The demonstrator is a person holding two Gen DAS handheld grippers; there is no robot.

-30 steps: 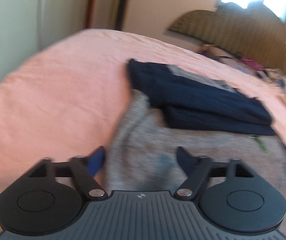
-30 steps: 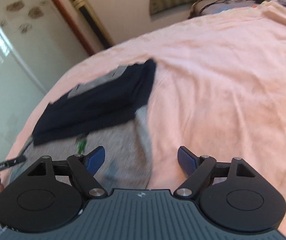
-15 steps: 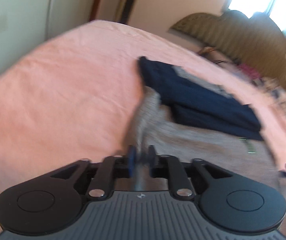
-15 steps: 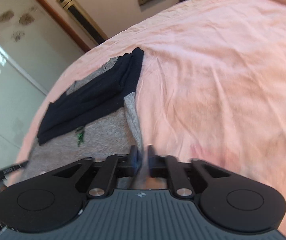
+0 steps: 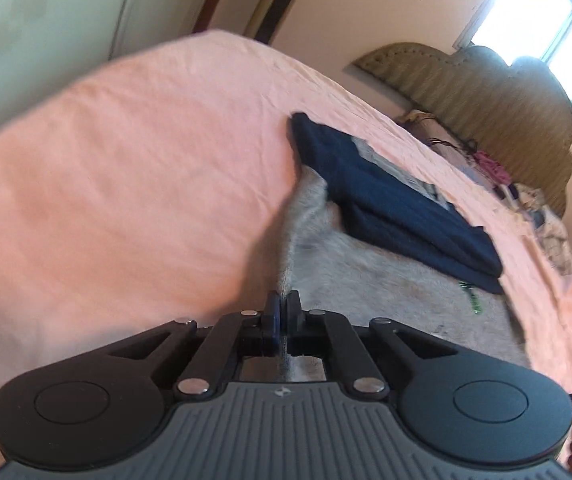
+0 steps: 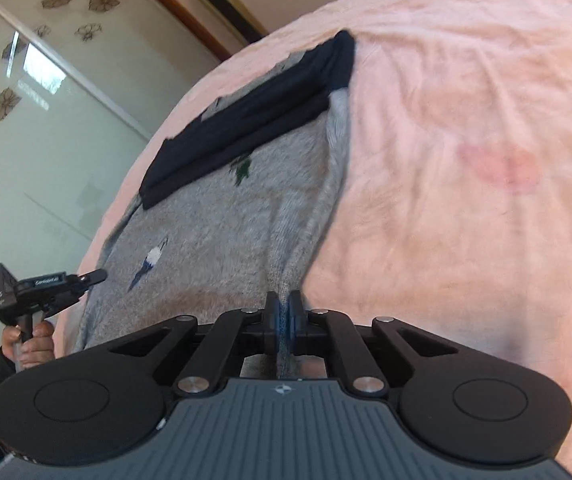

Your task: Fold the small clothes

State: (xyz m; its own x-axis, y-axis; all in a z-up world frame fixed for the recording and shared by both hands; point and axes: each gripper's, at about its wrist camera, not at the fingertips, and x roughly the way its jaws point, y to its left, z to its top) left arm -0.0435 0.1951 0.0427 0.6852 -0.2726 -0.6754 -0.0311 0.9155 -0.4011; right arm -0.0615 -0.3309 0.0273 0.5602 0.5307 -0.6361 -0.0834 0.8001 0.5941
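Centrally, a pink bed [image 6: 465, 128] fills both views, a grey sweater [image 6: 222, 224] spread mid-frame, its dark navy part [image 6: 262, 112] folded at upper centre. Left hand-held gripper [image 5: 284, 312] and right hand-held gripper [image 6: 284, 312], at lower centre, each pinch a sweater edge.

A grey knit sweater [image 6: 222, 232] carries small green and blue-and-white motifs, its far part dark navy [image 6: 254, 116]. The bedsheet [image 6: 465, 152] is salmon pink with a faint redder blotch. Brown flower prints dot the pale green glass panel [image 6: 46, 128], upper left.
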